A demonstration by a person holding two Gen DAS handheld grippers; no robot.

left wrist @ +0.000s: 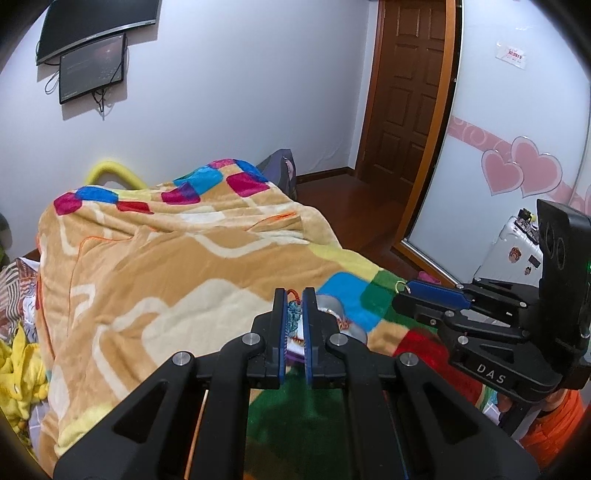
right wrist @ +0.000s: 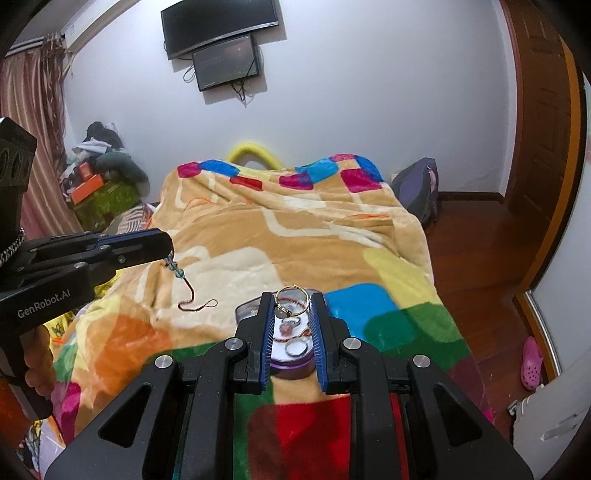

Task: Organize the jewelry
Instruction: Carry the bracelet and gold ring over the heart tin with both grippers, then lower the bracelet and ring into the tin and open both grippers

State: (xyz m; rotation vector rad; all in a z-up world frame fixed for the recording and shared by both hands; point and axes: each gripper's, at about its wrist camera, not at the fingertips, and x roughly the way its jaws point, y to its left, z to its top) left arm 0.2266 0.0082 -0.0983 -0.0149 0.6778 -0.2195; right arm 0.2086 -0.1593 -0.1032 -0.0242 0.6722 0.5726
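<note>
Gold ring (right wrist: 291,300) is pinched at the tips of the right tongs (right wrist: 292,314), frame centre, above the purple box (right wrist: 291,363). Beaded cord bracelet (right wrist: 184,284) is gripped by the left tongs (right wrist: 168,254), mid-left. Release should be made low over the box, the cord coiled in after.

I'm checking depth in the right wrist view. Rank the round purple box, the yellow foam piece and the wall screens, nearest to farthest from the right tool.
1. Purple box, between the right tool's fingers.
2. Yellow foam piece, beyond the blanket's far end.
3. Wall screens, on the far wall.
</note>
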